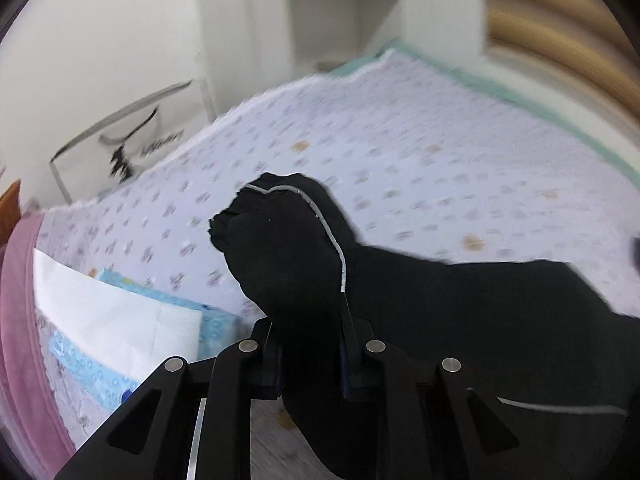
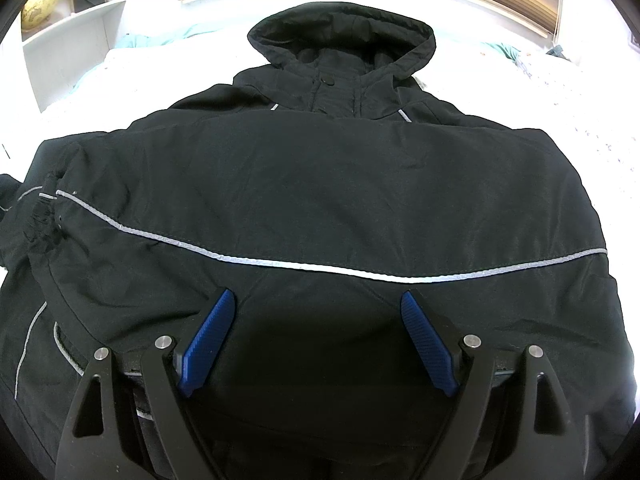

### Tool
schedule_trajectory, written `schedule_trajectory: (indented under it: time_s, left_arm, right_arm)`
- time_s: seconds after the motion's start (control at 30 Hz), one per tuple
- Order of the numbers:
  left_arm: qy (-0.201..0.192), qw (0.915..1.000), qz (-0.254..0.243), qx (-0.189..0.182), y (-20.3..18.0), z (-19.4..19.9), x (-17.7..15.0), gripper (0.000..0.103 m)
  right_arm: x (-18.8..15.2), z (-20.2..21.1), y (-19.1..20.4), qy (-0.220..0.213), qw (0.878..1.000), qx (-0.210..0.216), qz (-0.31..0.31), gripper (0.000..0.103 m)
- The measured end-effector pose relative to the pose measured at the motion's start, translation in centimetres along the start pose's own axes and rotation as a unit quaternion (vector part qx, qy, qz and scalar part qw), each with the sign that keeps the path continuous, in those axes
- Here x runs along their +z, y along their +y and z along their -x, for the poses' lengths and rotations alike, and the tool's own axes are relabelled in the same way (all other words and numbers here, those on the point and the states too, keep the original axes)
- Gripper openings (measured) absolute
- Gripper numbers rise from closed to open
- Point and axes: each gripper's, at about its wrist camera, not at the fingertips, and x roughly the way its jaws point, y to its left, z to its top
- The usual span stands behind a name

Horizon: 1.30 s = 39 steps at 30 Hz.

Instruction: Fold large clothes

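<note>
Gripping a bunched sleeve [image 1: 280, 248], left gripper [image 1: 310, 356] has its jaws clamped on the black cloth, cuff end lifted above the bedspread [image 1: 420, 152]. Right gripper [image 2: 316, 336] hangs with jaws wide, holding nothing, over the jacket [image 2: 320, 184], which lies front-up on the bed, hood [image 2: 342, 40] far side.

Risks, judged: slick shell could slide out of the pinch; a thick wad may drop short and crease the fold; a sleeve already across the chest could shift if dragged.

Left view alone shows the grip, plus folded cloths [image 1: 120, 320]. Right view alone shows the whole jacket's layout and reflective stripe [image 2: 280, 260].
</note>
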Motion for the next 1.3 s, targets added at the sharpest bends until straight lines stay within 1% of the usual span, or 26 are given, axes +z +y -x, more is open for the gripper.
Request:
schedule_trajectory:
  time_s: [0.1,0.2,0.23,0.27,0.3,0.33,0.4,0.47,0.5,0.53,0.6,0.67,0.7,0.77,0.87,0.9,0.97,1.03,1.07,1.1,1.13,1.17,1.2,1.23,1.27,1.3]
  left_arm:
    - [-0.048,0.9977,-0.027,-0.040,-1.5,5.0,0.3,0.019]
    - [-0.084,0.9919,-0.047,-0.083,-4.4,10.6,0.9,0.019]
    - [-0.093,0.9897,-0.053,-0.095,-5.1,11.8,0.9,0.019]
    - [-0.103,0.9861,-0.061,-0.115,-6.0,13.4,1.0,0.019]
    - [-0.112,0.9804,-0.071,-0.146,-7.2,15.3,0.8,0.017]
    - [-0.117,0.9758,-0.079,-0.167,-8.3,16.6,0.6,0.017]
    - [-0.122,0.9643,-0.098,-0.213,-11.0,19.4,-0.1,0.017]
    - [-0.126,0.9565,-0.120,-0.234,-14.0,21.6,-1.1,0.017]
    - [-0.133,0.9503,-0.140,-0.245,-16.1,23.0,-2.0,0.017]
    - [-0.137,0.9458,-0.152,-0.252,-17.4,23.8,-2.7,0.017]
    - [-0.144,0.9324,-0.185,-0.275,-20.8,25.7,-4.9,0.017]
    - [-0.139,0.9177,-0.214,-0.304,-24.2,27.1,-7.6,0.017]
    - [-0.129,0.9094,-0.232,-0.320,-26.2,27.6,-9.5,0.017]
    - [-0.106,0.8977,-0.261,-0.339,-29.2,27.7,-12.3,0.017]
    - [-0.040,0.8817,-0.302,-0.360,-34.0,26.3,-17.0,0.017]
    - [-0.014,0.8772,-0.310,-0.366,-35.2,25.4,-18.2,0.017]
    - [0.044,0.8638,-0.333,-0.376,-37.4,22.9,-20.9,0.018]
    - [0.081,0.8516,-0.334,-0.396,-38.1,21.7,-22.1,0.021]
    - [0.088,0.8467,-0.329,-0.408,-37.9,21.5,-22.1,0.026]
    - [0.103,0.8332,-0.317,-0.441,-37.5,21.5,-21.5,0.040]
    - [0.123,0.8173,-0.302,-0.475,-37.2,21.4,-21.1,0.049]
    - [0.150,0.7944,-0.278,-0.519,-36.6,21.1,-20.4,0.061]
    - [0.174,0.7740,-0.255,-0.553,-36.1,20.9,-19.7,0.064]
    - [0.187,0.7624,-0.238,-0.572,-35.7,20.9,-19.2,0.064]
    - [0.187,0.7600,-0.227,-0.580,-35.2,21.0,-18.8,0.064]
    - [0.178,0.7664,-0.226,-0.575,-34.5,21.1,-18.3,0.064]
  right_arm:
    - [0.1,0.0,0.1,0.000,1.000,-0.002,-0.001,0.089]
    - [0.1,0.2,-0.1,-0.003,1.000,-0.006,-0.005,0.090]
    - [-0.1,0.7,-0.1,-0.013,1.000,-0.019,-0.010,0.090]
    - [-0.5,1.9,-0.1,-0.036,0.998,-0.050,-0.018,0.090]
    - [-0.9,3.1,-0.2,-0.053,0.996,-0.070,-0.022,0.090]
    - [-1.2,4.1,-0.3,-0.066,0.995,-0.076,-0.027,0.090]
    - [-1.9,6.6,-0.9,-0.091,0.992,-0.069,-0.046,0.090]
    - [-2.2,8.6,-1.7,-0.105,0.991,-0.061,-0.062,0.090]
    - [-2.4,9.7,-2.3,-0.113,0.990,-0.052,-0.069,0.090]
    - [-2.5,10.6,-2.6,-0.119,0.989,-0.055,-0.071,0.090]
    - [-2.8,12.5,-2.7,-0.134,0.983,-0.113,-0.054,0.090]
    - [-3.4,13.7,-3.3,-0.145,0.980,-0.124,-0.047,0.090]
    - [-3.7,14.2,-3.7,-0.146,0.980,-0.122,-0.049,0.090]
    - [-4.2,14.6,-4.2,-0.142,0.981,-0.123,-0.049,0.090]
    - [-4.8,13.7,-4.1,-0.117,0.976,-0.185,-0.020,0.090]
    - [-4.9,13.2,-4.1,-0.109,0.974,-0.196,-0.008,0.090]
    - [-5.5,13.0,-4.5,-0.099,0.977,-0.187,-0.009,0.090]
    - [-5.6,12.5,-5.4,-0.079,0.983,-0.162,-0.021,0.090]
    - [-5.7,12.3,-5.8,-0.070,0.985,-0.153,-0.028,0.090]
    - [-5.8,12.3,-6.3,-0.061,0.987,-0.144,-0.034,0.090]
    - [-5.9,12.1,-6.6,-0.052,0.989,-0.131,-0.042,0.090]
    - [-5.9,12.2,-6.7,-0.047,0.991,-0.120,-0.048,0.090]
    - [-5.5,12.1,-7.2,-0.040,0.993,-0.095,-0.060,0.090]
    - [-5.3,12.0,-7.3,-0.038,0.994,-0.073,-0.071,0.090]
    - [-5.2,12.0,-7.4,-0.036,0.995,-0.053,-0.079,0.090]
    - [-4.6,12.0,-7.6,-0.033,0.995,-0.022,-0.089,0.090]
